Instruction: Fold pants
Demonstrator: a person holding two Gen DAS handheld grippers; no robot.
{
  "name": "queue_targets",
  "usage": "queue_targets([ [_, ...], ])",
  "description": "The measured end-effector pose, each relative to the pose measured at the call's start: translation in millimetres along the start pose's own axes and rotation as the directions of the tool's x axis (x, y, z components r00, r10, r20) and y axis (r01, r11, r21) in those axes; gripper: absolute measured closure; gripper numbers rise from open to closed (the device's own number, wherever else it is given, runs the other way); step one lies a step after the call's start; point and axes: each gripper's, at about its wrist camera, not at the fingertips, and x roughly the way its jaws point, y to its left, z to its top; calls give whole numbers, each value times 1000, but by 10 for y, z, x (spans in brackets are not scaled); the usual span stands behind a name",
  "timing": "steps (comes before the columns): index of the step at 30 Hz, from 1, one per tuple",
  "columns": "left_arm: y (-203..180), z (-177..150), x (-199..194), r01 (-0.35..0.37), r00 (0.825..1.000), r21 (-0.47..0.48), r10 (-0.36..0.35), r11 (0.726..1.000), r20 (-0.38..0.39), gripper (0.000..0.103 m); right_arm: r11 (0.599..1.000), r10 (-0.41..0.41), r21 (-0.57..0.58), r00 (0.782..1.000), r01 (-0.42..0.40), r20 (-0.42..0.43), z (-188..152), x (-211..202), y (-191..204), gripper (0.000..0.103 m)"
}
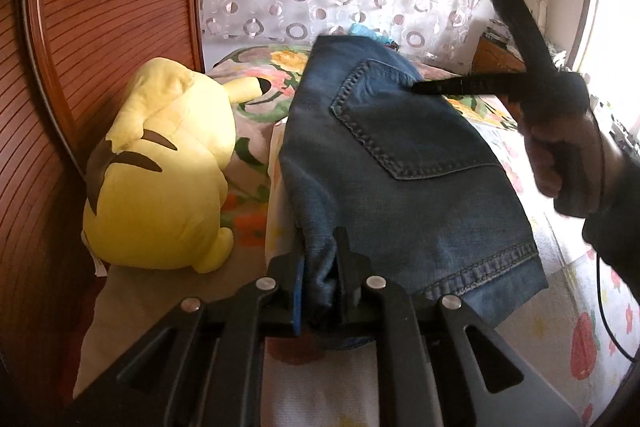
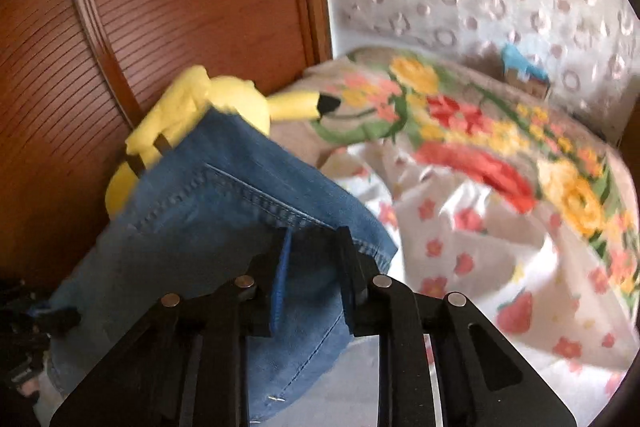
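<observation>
left tool [image 1: 320, 263]: clamps jeans [image 1: 400, 155] | right tool [image 2: 316, 263]: clamps jeans | jeans on bed [image 2: 480, 227], beside plush [image 1: 160, 167]

Left tongs [image 1: 320, 267] pinched narrow; right tongs [image 2: 312, 267] likewise, angled downward.

blue pants [image 1: 400, 155], yellow plush [image 1: 160, 163] (brown stripes)

L gripper [image 1: 320, 267] pinches denim pants [image 1: 400, 155] on floral bed [image 1: 592, 327], yellow plush [image 1: 160, 167] beside; R gripper [image 1: 420, 89] touches pocket.
</observation>
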Motion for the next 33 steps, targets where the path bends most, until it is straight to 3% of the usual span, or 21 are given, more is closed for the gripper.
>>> queue_targets([
  [4,-36,40,-160,-14,1000,-19,14,1000,16,90,1000,-8,26,999,7,44,-88,-278,17,84],
  [11,-268,33,-675,-60,994,30,57,998,91,90,1000,10,20,993,-12,115,-345,-1043,213,81],
  [20,-732,-96,-1324,-20,986,83,6,996,167,83,1000,-17,27,984,13,178,-1057,-2039,346,79],
  [33,-1485,-371,-1755,76,974,186,-113,980,194,65,990,-129,91,954,108,270,-1940,-3108,335,71],
])
